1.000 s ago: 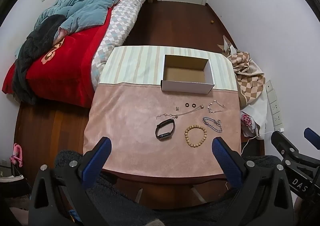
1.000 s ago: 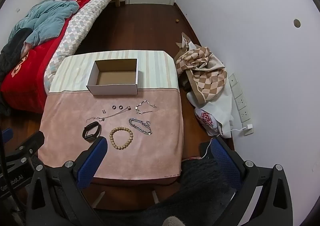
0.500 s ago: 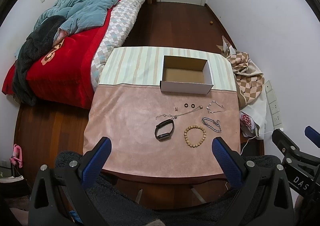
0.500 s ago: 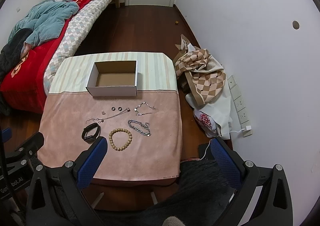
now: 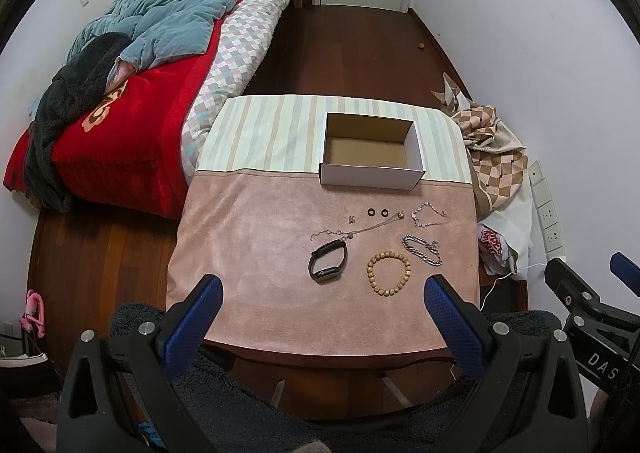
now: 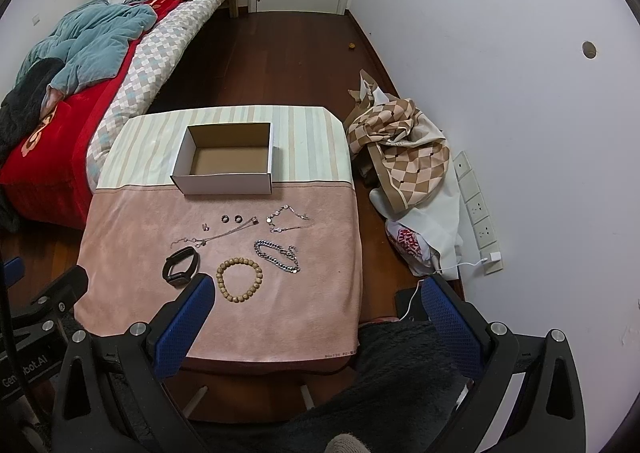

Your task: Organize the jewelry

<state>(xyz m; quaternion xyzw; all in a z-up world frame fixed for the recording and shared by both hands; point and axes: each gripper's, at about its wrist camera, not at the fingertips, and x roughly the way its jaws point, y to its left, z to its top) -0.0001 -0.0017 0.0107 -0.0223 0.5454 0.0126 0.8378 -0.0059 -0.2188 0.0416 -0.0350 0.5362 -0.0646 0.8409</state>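
Bedroom scene: a small table [image 5: 256, 245] draped in pink and striped cloth stands between a bed [image 5: 132, 125] and a white wall. At its far part sits an open cardboard box [image 5: 371, 173], brown floor bare, nothing inside. On the pink cloth near the box lie the jewelry pieces, each apart from the box: two dark rings [image 5: 377, 212], a thin necklace [image 5: 360, 231], a fine silver bracelet [image 5: 428, 213], a heavy silver chain [image 5: 422, 249], a wooden bead bracelet [image 5: 389, 273] and a black watch band [image 5: 328, 261]. A tiny item left of the rings is too small to identify. Bare pink cloth extends left of the pieces and toward the near edge. Left gripper [image 5: 322, 313] and right gripper [image 6: 316, 307] both hover at the near edge, jaws spread wide, holding nothing. Dark fleece hides the table's near underside. A checked fabric heap [image 6: 400, 145] lies on the floor by the wall.
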